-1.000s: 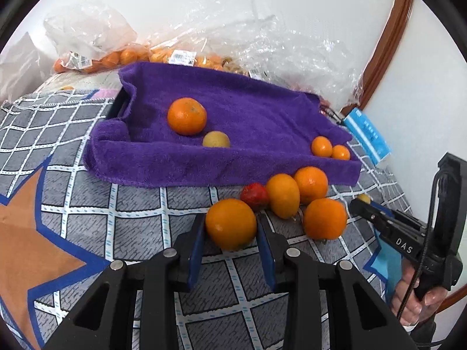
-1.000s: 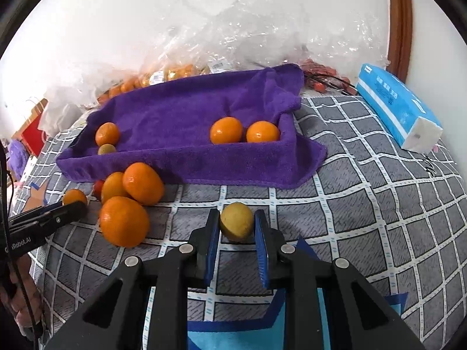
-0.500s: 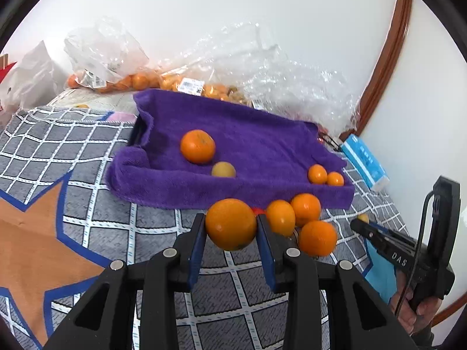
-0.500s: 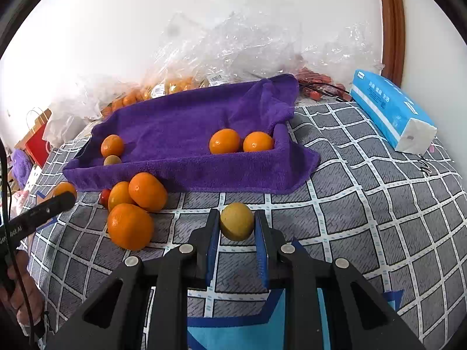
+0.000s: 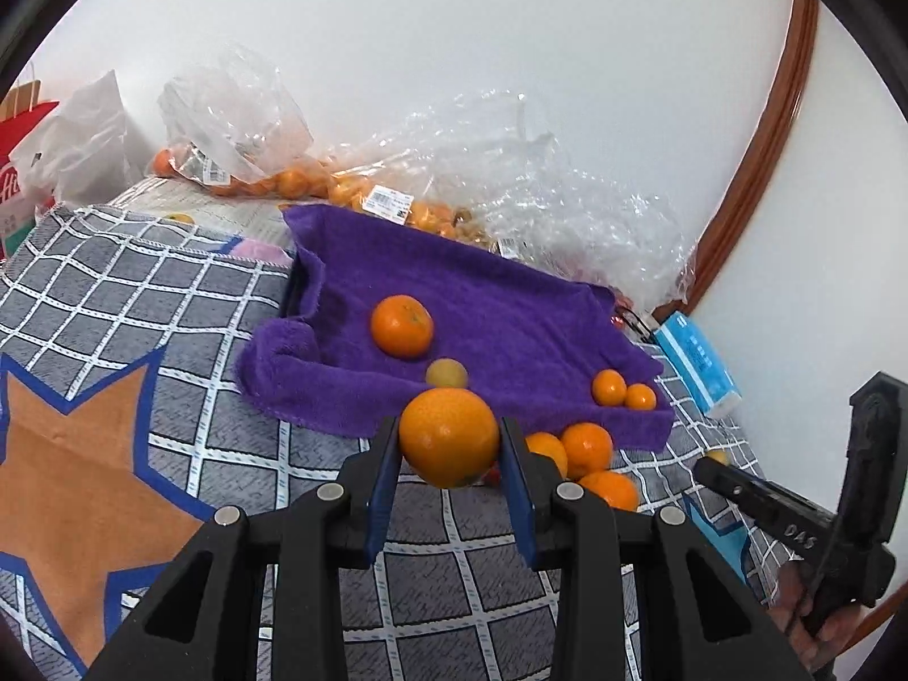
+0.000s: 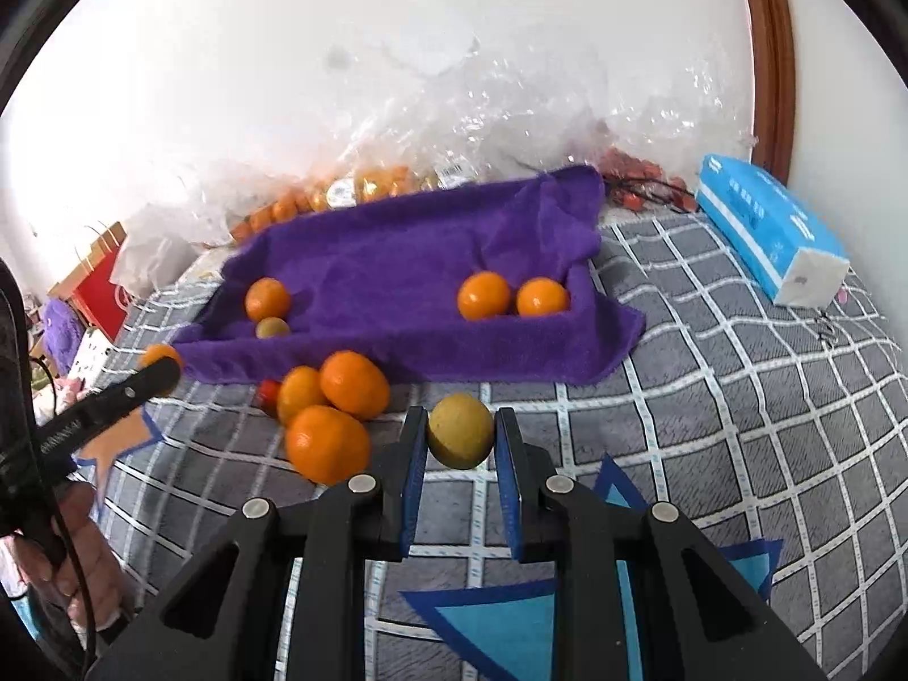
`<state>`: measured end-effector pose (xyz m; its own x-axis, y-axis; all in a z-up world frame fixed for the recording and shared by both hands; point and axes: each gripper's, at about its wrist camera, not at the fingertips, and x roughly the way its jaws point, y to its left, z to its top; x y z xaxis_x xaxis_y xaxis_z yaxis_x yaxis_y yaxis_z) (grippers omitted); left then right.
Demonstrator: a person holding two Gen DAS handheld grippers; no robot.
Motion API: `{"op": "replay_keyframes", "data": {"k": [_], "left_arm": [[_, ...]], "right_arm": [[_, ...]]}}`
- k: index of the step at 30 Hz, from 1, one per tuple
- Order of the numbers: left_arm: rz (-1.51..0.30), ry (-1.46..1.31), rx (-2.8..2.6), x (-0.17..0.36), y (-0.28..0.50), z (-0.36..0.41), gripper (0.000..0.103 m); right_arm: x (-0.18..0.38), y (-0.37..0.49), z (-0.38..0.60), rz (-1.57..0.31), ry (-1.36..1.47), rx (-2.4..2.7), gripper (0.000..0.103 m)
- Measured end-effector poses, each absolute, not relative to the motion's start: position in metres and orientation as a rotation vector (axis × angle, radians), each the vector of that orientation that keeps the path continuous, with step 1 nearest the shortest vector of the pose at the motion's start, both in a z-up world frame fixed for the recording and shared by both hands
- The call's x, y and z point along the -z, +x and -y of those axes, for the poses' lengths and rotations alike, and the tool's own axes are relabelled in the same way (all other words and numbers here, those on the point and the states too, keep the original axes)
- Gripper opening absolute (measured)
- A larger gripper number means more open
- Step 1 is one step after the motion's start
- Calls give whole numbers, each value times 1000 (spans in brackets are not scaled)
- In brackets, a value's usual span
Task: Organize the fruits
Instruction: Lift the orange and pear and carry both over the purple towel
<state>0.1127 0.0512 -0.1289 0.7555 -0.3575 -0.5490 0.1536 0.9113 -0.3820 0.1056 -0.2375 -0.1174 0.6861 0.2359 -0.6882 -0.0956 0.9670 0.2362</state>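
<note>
My left gripper [image 5: 448, 442] is shut on a large orange [image 5: 448, 436], held above the checked cloth just before the purple towel-lined tray [image 5: 511, 306]. In that tray lie a big orange [image 5: 401, 324], a small yellow-green fruit [image 5: 446, 373] and two small oranges [image 5: 608, 386]. My right gripper [image 6: 461, 438] is shut on a yellow-green round fruit [image 6: 461, 438], lifted off the cloth in front of the tray [image 6: 397, 261]. Three oranges [image 6: 327, 442] and a red fruit [image 6: 268, 392] sit loose on the cloth left of it. The left gripper [image 6: 162, 371] shows at the left edge there.
Clear plastic bags with several small oranges [image 5: 295, 181] pile against the wall behind the tray. A blue tissue pack [image 6: 772, 232] lies at the right. A red paper bag [image 6: 96, 284] stands far left. The checked grey cloth [image 6: 738, 397] covers the surface.
Both grippers have risen with their fruits off the cloth. The left one has moved toward the tray's front edge, so the loose oranges now sit lower and behind its fingers.
</note>
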Motion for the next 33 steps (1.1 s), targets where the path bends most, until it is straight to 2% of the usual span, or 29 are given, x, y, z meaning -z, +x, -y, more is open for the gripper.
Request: {"op": "replay_keyframes", "data": {"k": [8, 19, 33], "left_arm": [[-626, -346, 287, 111, 107, -60, 33], [-626, -265, 260, 47, 99, -71, 33], [-653, -250, 228, 25, 116, -69, 33]], "right_arm": [[89, 109, 231, -760, 177, -187, 23], [54, 123, 230, -714, 146, -190, 23], [39, 134, 231, -708, 172, -204, 23]]}}
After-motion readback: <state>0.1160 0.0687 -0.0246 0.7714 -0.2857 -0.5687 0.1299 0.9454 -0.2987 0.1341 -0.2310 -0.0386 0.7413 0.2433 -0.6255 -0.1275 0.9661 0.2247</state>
